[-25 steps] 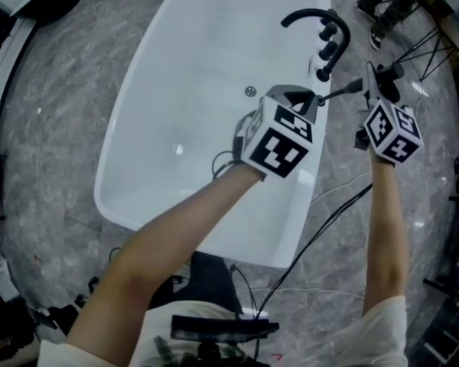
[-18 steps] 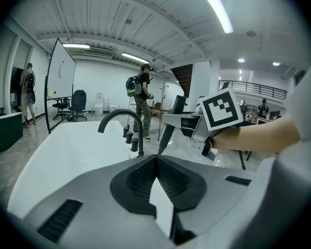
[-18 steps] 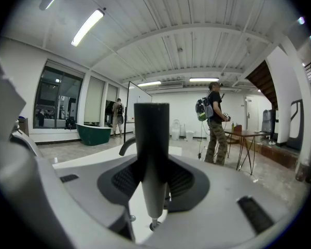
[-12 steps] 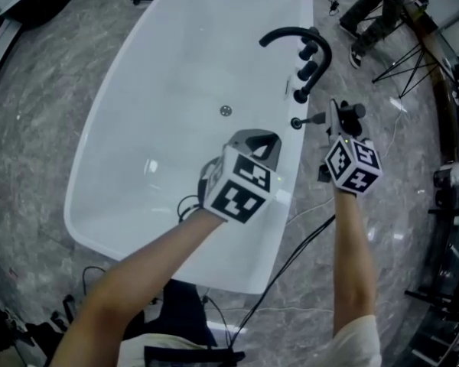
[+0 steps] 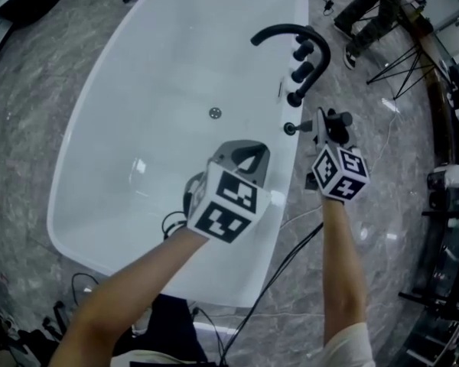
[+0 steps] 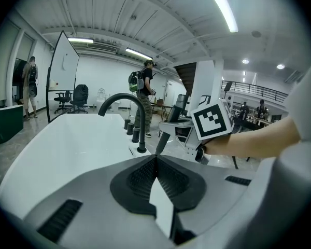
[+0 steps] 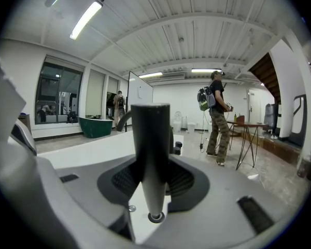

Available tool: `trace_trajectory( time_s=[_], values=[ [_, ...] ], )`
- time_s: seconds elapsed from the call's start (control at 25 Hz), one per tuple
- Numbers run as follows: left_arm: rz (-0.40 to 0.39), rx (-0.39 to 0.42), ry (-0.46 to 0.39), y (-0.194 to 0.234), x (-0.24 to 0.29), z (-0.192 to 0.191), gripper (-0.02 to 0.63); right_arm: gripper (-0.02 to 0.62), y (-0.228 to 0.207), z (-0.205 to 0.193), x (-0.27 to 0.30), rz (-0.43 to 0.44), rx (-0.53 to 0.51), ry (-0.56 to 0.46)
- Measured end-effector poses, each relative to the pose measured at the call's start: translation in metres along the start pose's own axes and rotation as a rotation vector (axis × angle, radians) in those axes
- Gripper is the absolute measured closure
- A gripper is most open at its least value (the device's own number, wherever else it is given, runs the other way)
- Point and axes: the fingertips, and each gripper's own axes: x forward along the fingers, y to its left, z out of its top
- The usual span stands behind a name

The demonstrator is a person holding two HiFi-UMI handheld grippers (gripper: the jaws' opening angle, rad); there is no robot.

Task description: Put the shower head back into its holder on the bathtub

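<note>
The white bathtub (image 5: 122, 90) fills the head view, with a black spout (image 5: 287, 30) and knobs on its right rim. My right gripper (image 5: 326, 125) is shut on the black stick shower head (image 7: 150, 139) and holds it upright. The tapered lower tip sits right at the small ring holder (image 7: 155, 217) on the rim, and I cannot tell whether it is inside. The same holder (image 5: 290, 128) lies just left of that gripper. My left gripper (image 5: 243, 153) hovers over the rim nearer me, shut on nothing (image 6: 156, 162).
Three black knobs (image 5: 301, 73) line the rim between spout and holder. Cables (image 5: 291, 251) trail over the marble floor at the right. A person's legs (image 5: 367, 6) and a tripod (image 5: 413, 60) are at the top right. A person (image 7: 217, 115) walks behind the tub.
My left gripper has drawn back along the rim, away from the holder. The right gripper keeps the shower head beside the holder. The whole view has slid down and left.
</note>
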Motion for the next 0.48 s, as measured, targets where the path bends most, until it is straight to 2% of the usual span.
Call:
trace_trajectory(
  time_s=[0.48],
  values=[
    [-0.002,-0.039,0.009,0.005,0.010,-0.030,0.600,0.462,-0.001,-0.040,0.030,0.008,-0.008,0.036]
  ],
)
